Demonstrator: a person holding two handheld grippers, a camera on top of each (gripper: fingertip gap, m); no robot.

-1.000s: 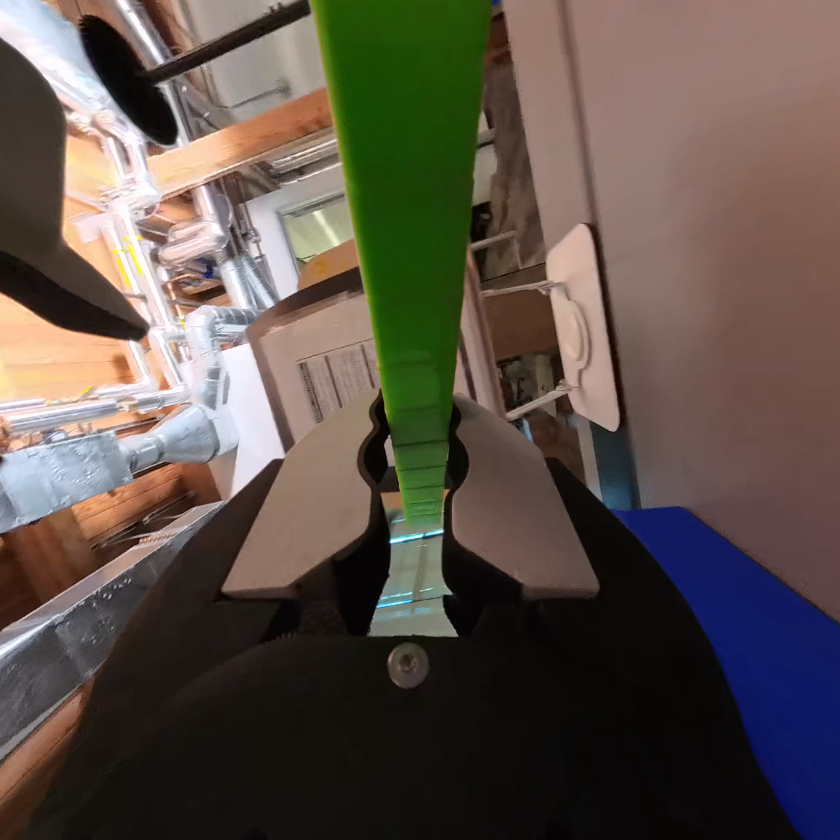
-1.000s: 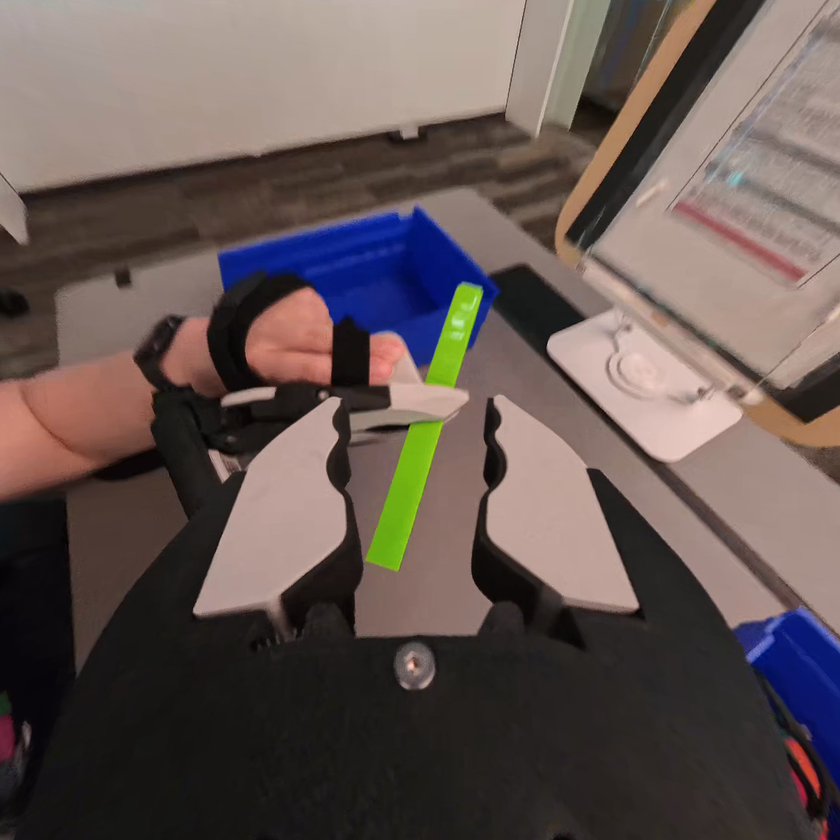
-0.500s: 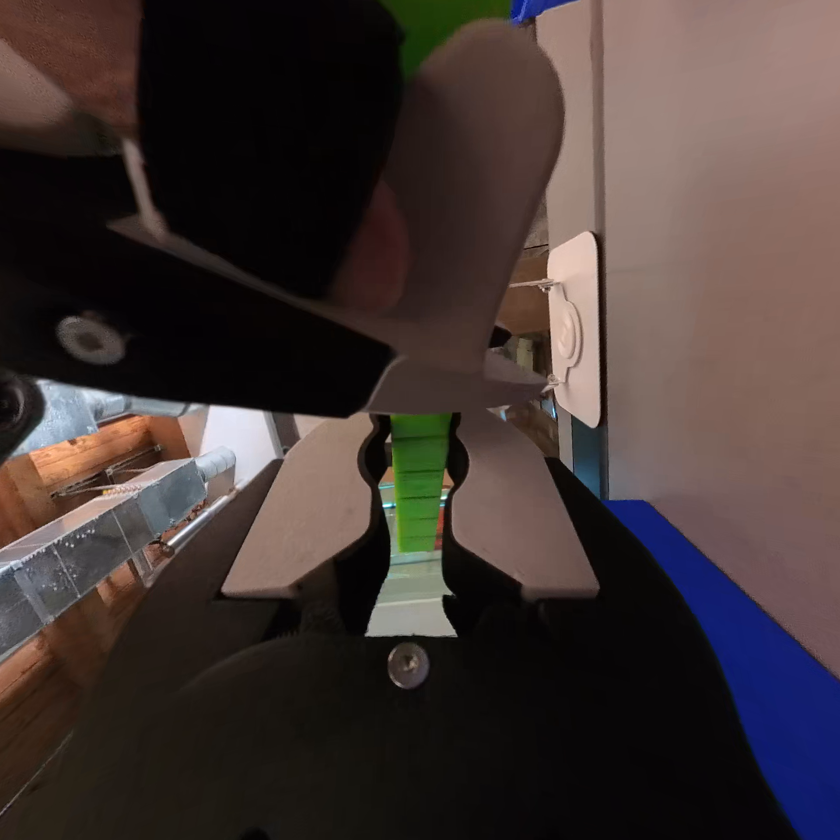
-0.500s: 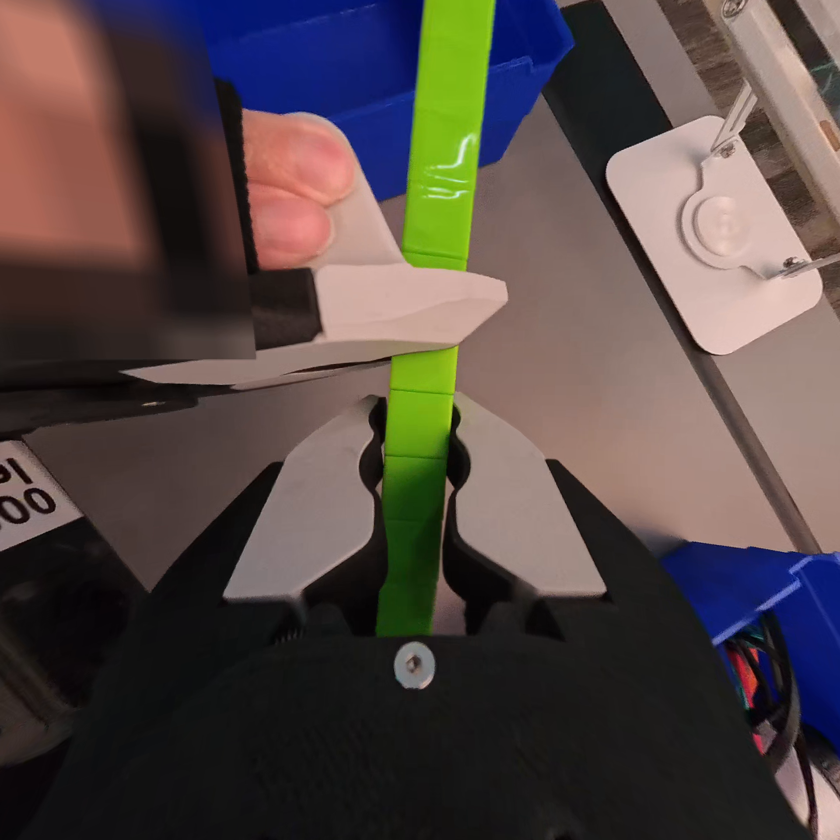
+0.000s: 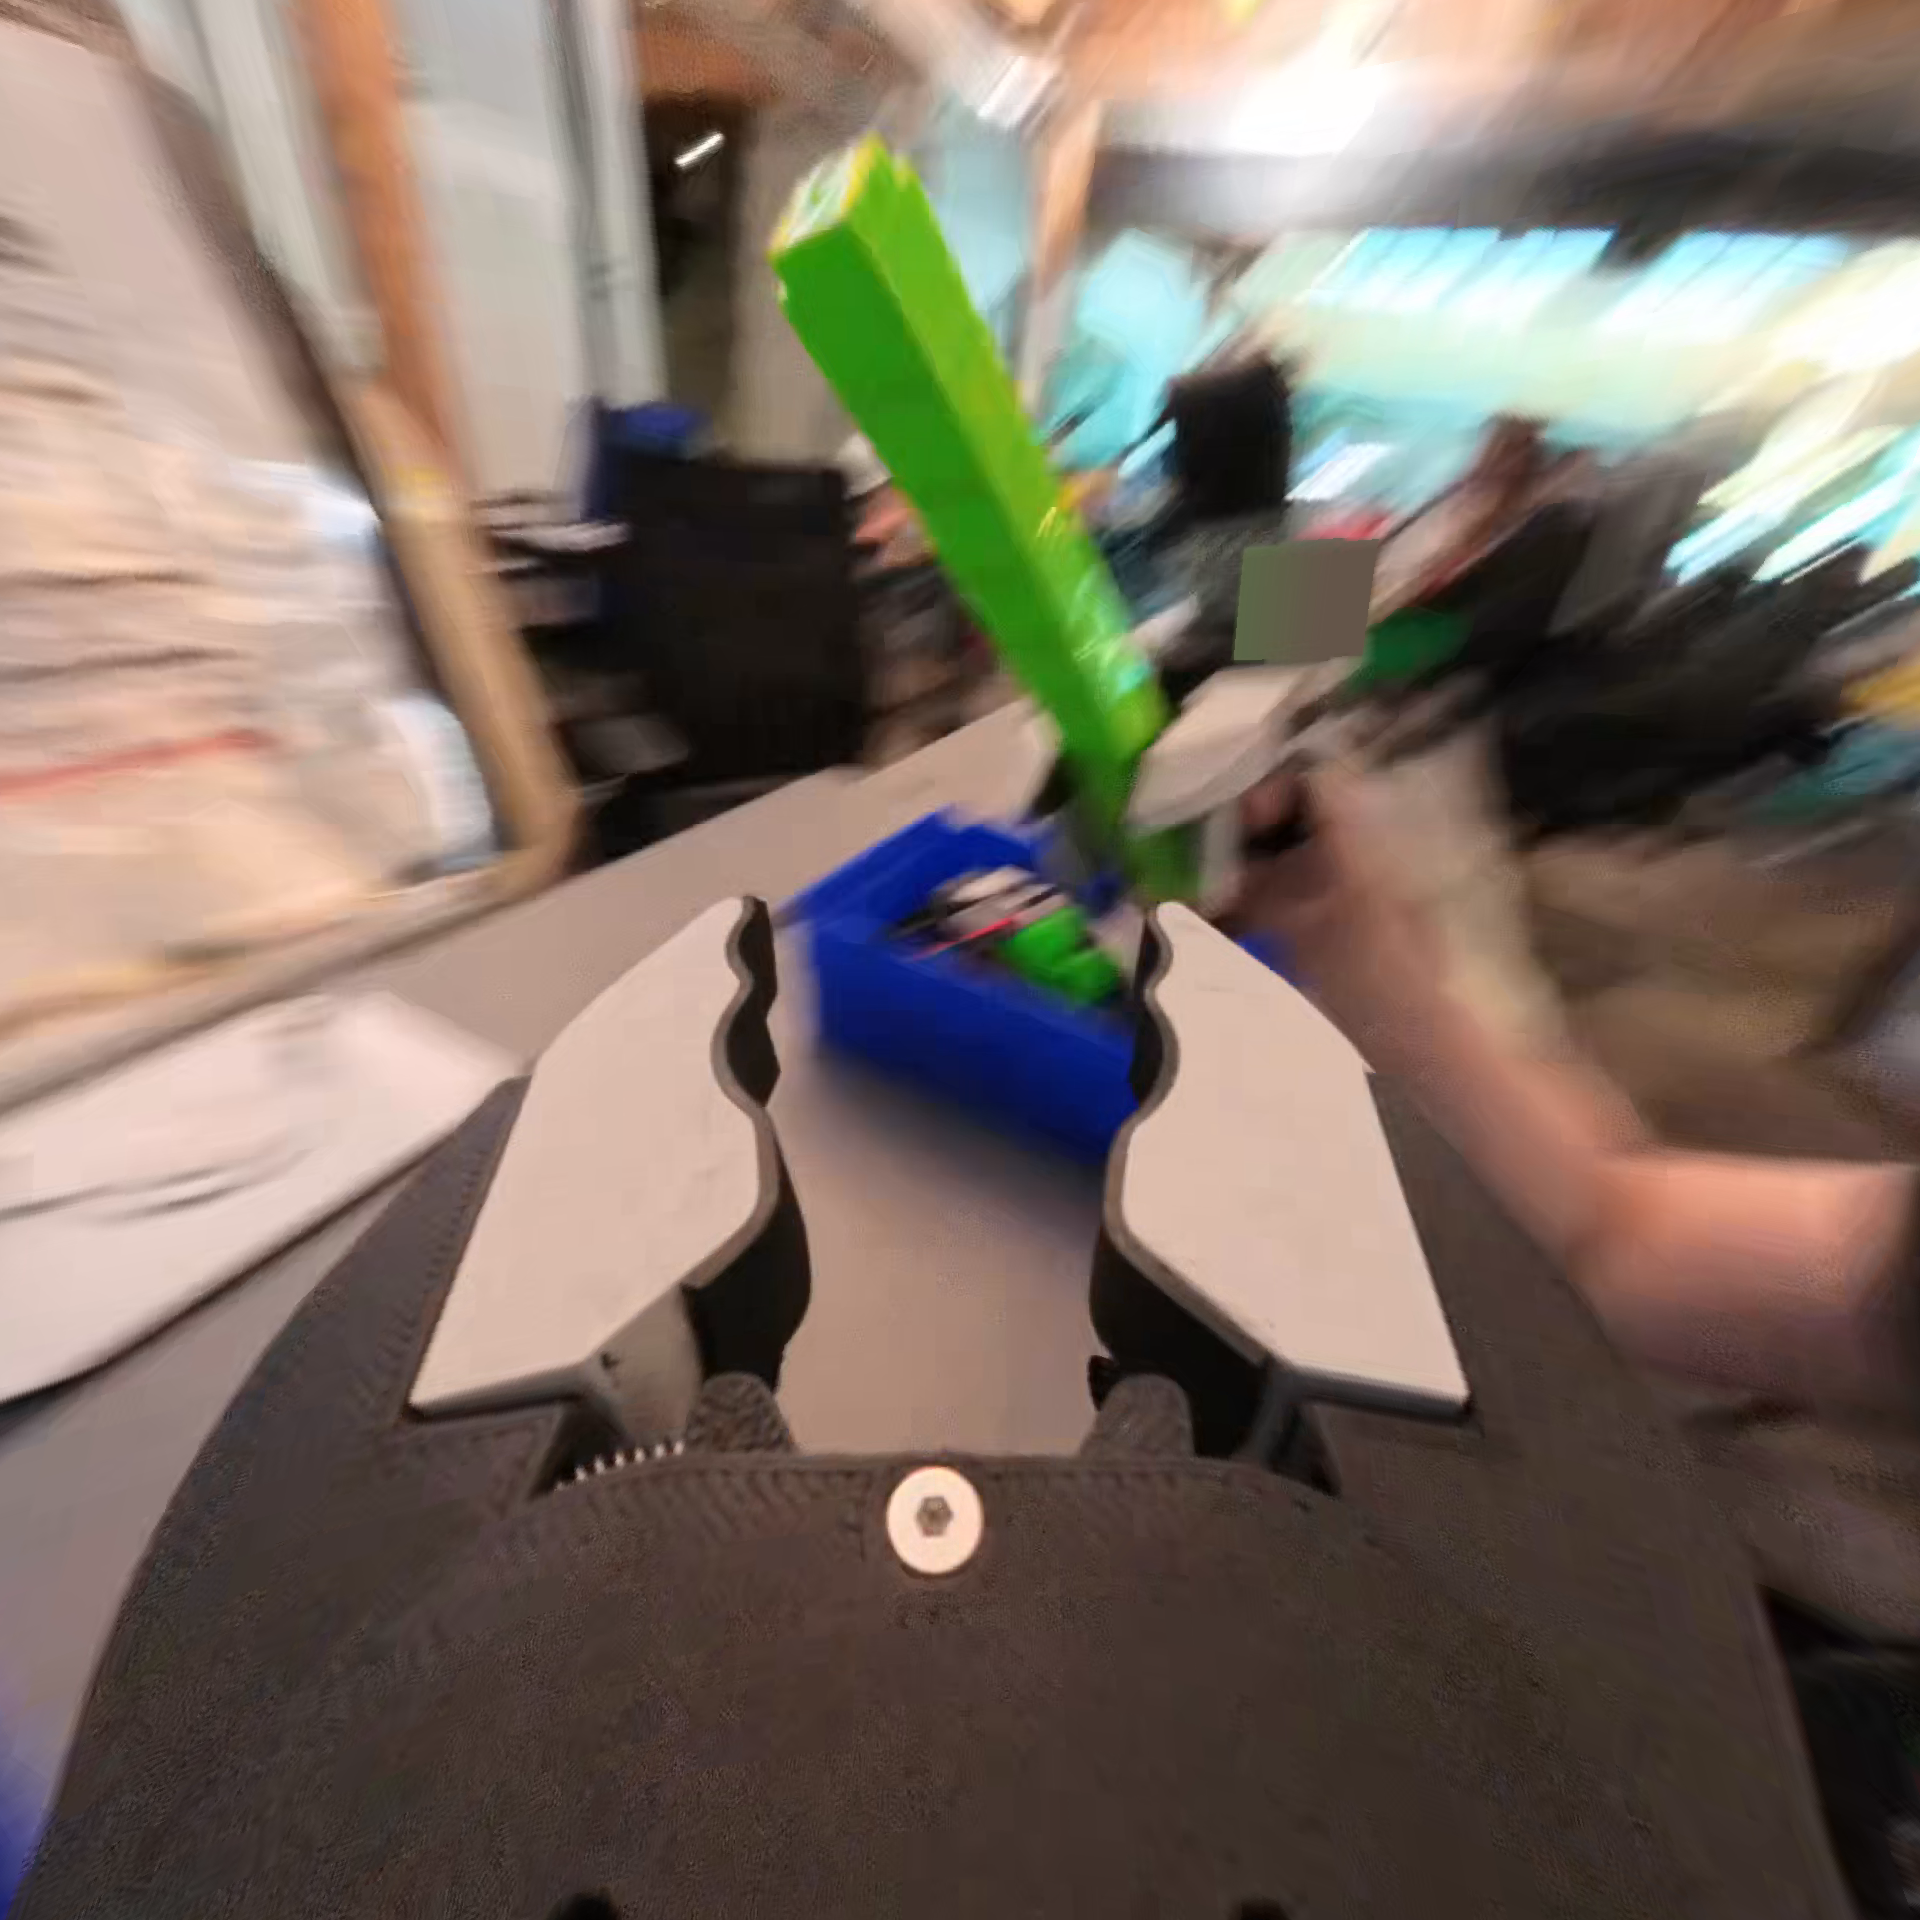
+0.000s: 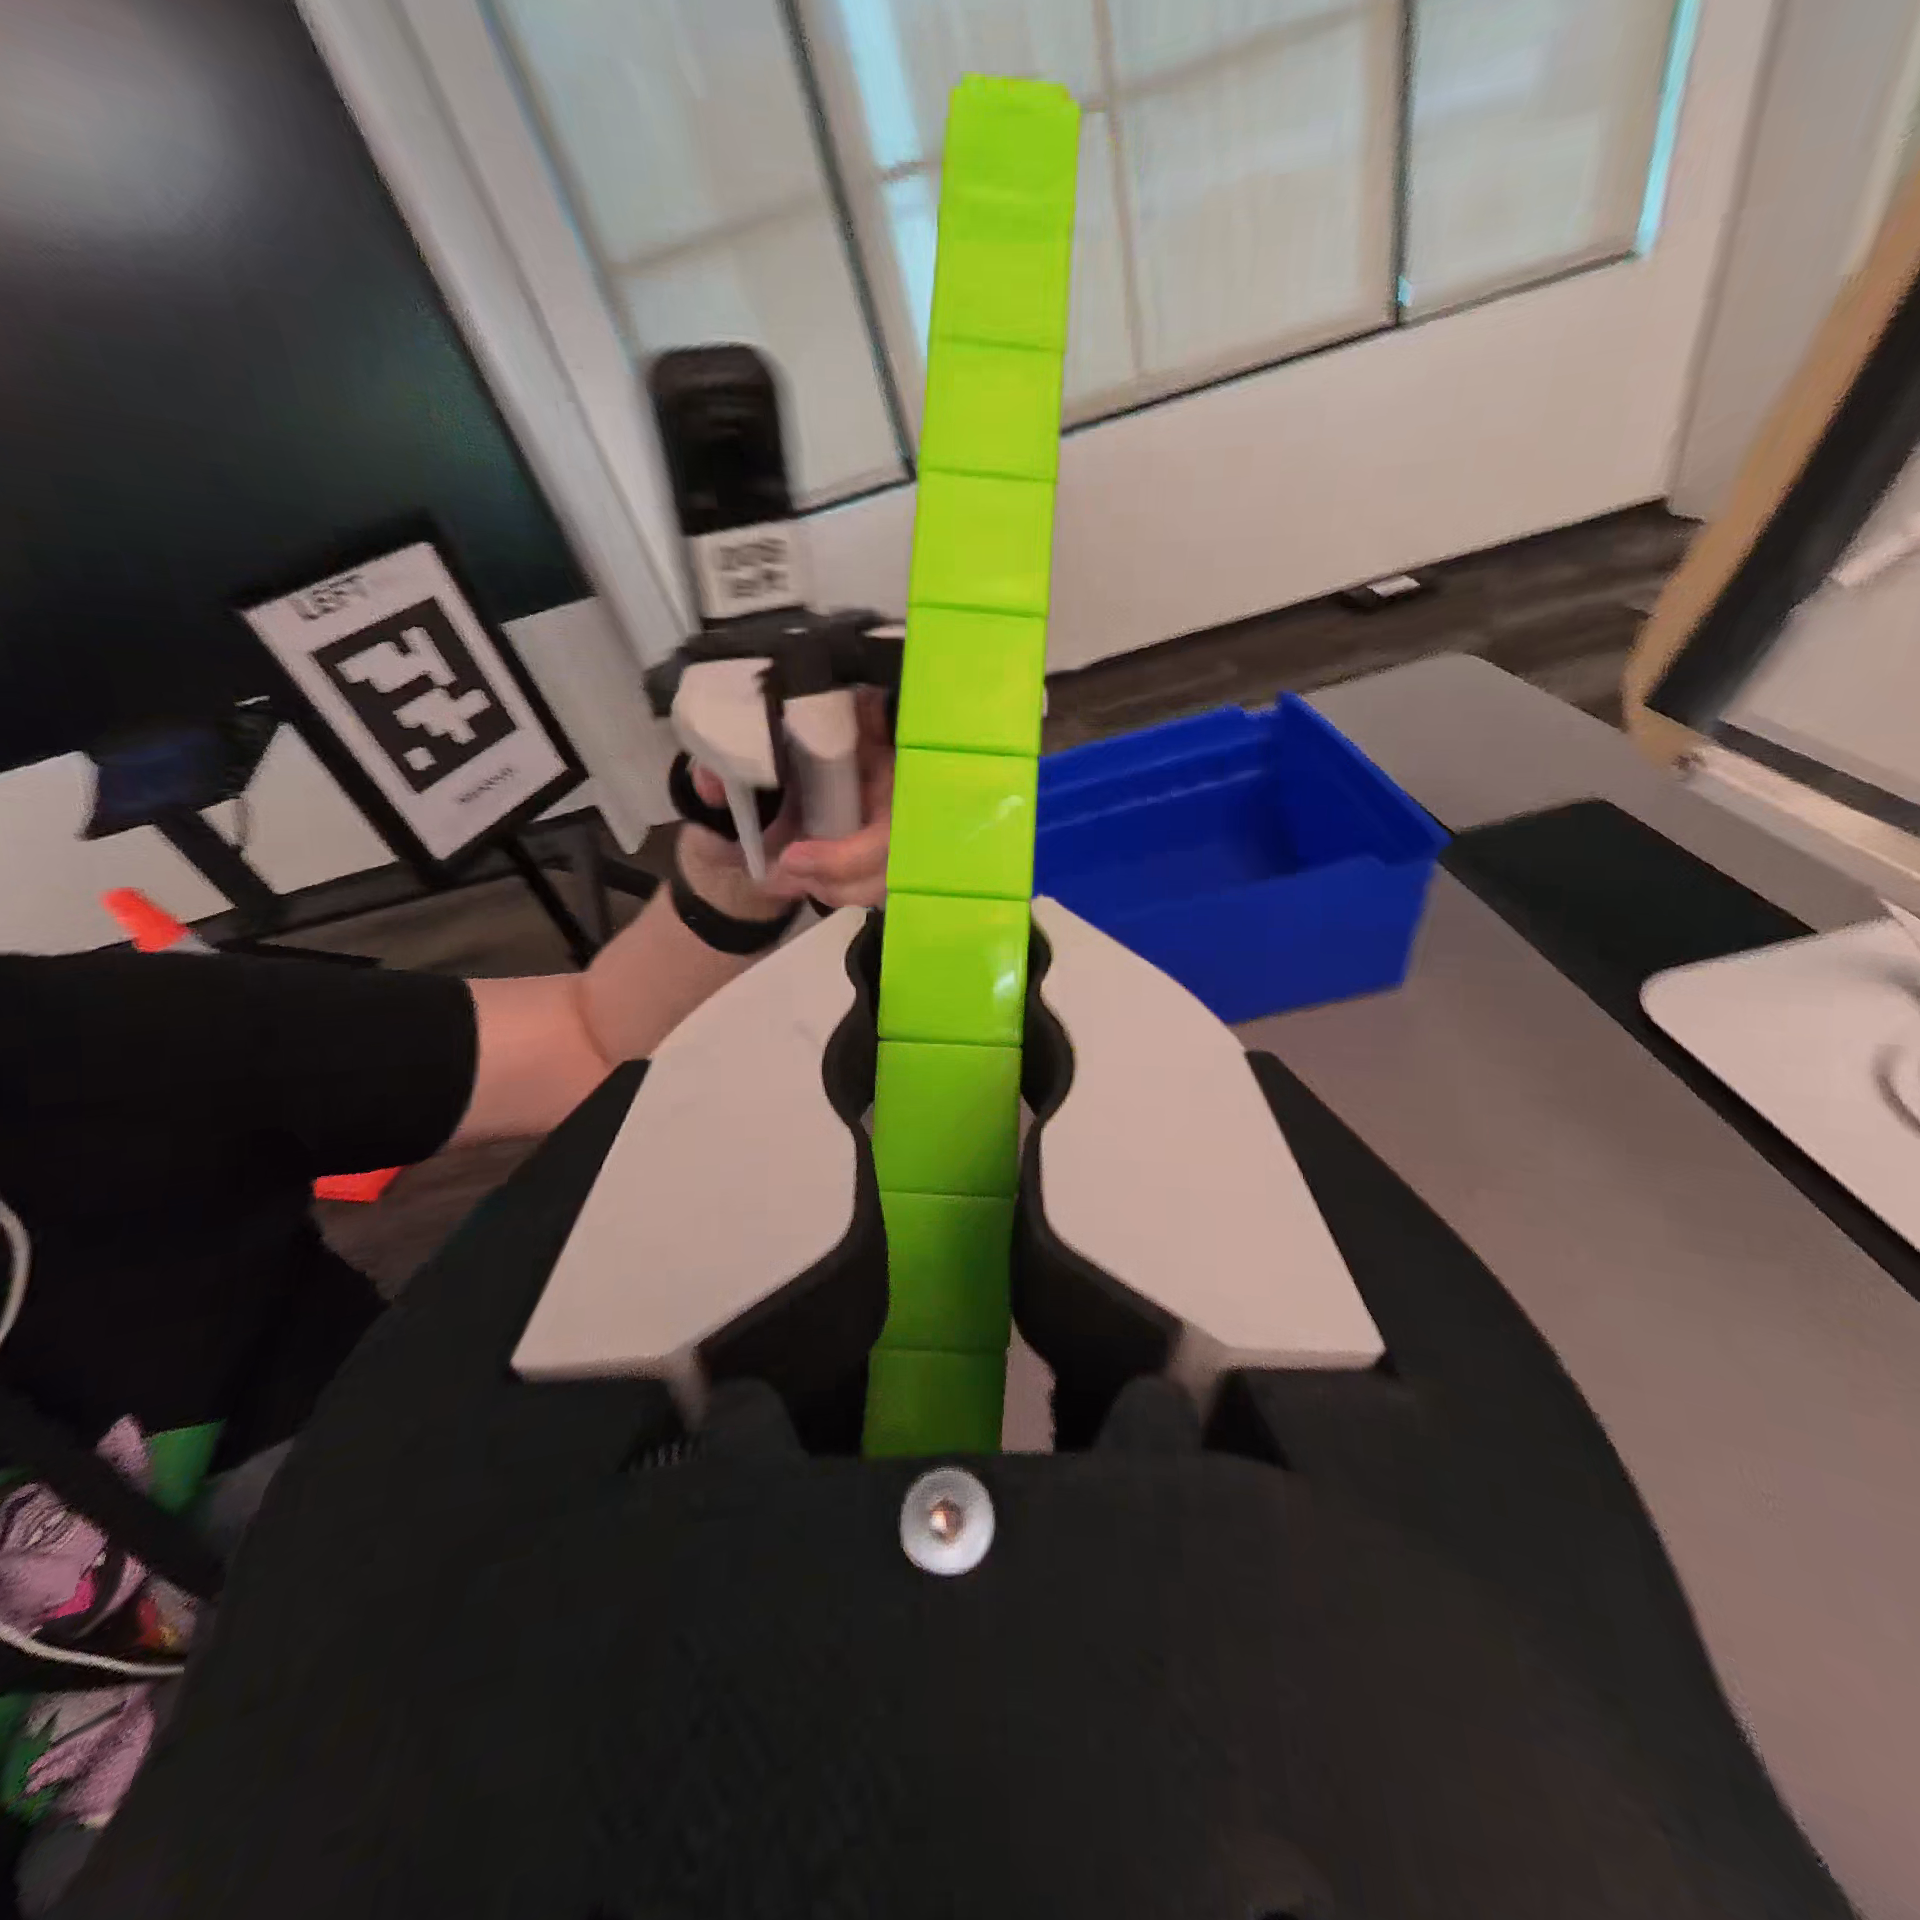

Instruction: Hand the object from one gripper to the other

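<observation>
One green bar (image 6: 961, 831), right tongs (image 6: 951, 956) clamping.

Right wrist view: the stick of joined blocks (image 6: 961, 831) is standing between the jaws of the right gripper (image 6: 951, 987). The bin (image 6: 1247, 862) is sitting on the counter (image 6: 1455, 1143), far right of it. The left gripper (image 6: 769, 727) is hanging far left.
</observation>
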